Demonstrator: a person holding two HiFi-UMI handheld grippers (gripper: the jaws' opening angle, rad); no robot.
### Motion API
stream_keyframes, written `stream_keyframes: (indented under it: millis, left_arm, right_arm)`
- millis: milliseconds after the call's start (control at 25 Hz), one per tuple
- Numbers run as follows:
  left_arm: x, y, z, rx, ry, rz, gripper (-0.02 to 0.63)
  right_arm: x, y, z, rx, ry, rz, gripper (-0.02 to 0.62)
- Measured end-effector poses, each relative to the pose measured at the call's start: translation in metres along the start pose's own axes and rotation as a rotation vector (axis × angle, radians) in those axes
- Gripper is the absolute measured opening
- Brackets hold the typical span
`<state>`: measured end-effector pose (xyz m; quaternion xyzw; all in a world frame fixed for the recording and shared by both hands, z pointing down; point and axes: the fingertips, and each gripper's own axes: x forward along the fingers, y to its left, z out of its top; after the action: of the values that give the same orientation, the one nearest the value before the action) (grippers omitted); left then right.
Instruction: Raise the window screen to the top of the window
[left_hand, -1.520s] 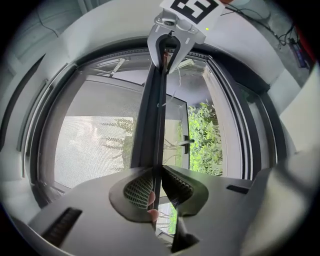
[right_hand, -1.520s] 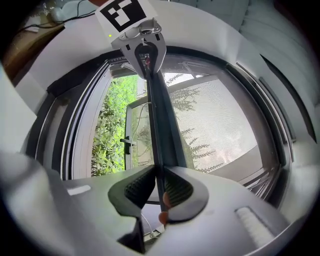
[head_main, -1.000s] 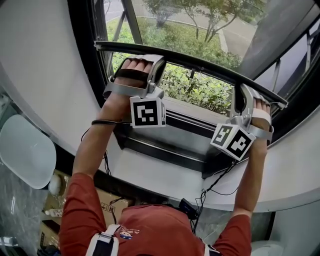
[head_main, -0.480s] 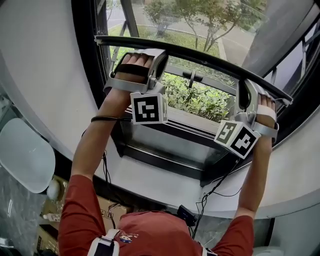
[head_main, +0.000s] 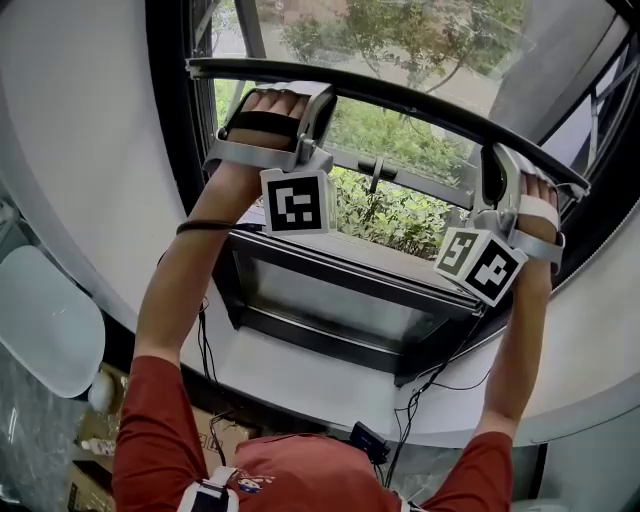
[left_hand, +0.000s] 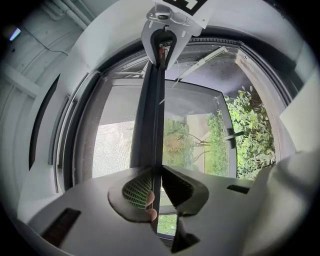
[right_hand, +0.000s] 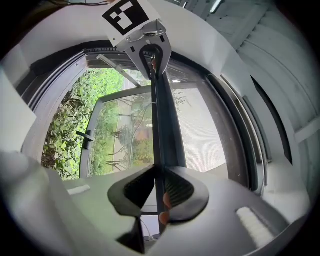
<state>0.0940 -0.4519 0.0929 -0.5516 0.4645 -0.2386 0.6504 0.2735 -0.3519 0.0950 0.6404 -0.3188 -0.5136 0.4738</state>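
- Screen bar (head_main: 400, 104) lies crosswise in front of you, long axis left to right, partway up the window frame (head_main: 165, 150).
- Left gripper (head_main: 318, 100) is clamped near the bar's left end, jaws almost together, with the thin edge pinched between the pads.
- Right gripper (head_main: 489, 178) has the same grip near the right end.
- The remaining travel looks to be straight up. Lift both ends evenly or the bar probably racks.
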Motion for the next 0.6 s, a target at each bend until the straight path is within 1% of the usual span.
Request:
stream_keyframes:
  millis: [160,320,440,600]
  left_arm:
    - [0.005,0.013,0.001,0.000,0.001,0.020,0.061]
    - [0.011,0.031,0.001,-0.002,0.001,0.071,0.060]
    - [0.016,0.053,-0.003,-0.008,-0.001,0.105,0.060]
    - [0.023,0.079,-0.012,-0.040,-0.006,0.121,0.060]
  right_arm:
    - [0.005,-0.014,0.000,-0.012,0.002,-0.024,0.072]
    - [0.012,-0.031,0.001,-0.030,0.008,-0.058,0.074]
    - [0.018,-0.054,0.008,-0.049,0.012,-0.085,0.075]
    - [0.026,-0.086,0.019,-0.073,0.015,-0.128,0.078]
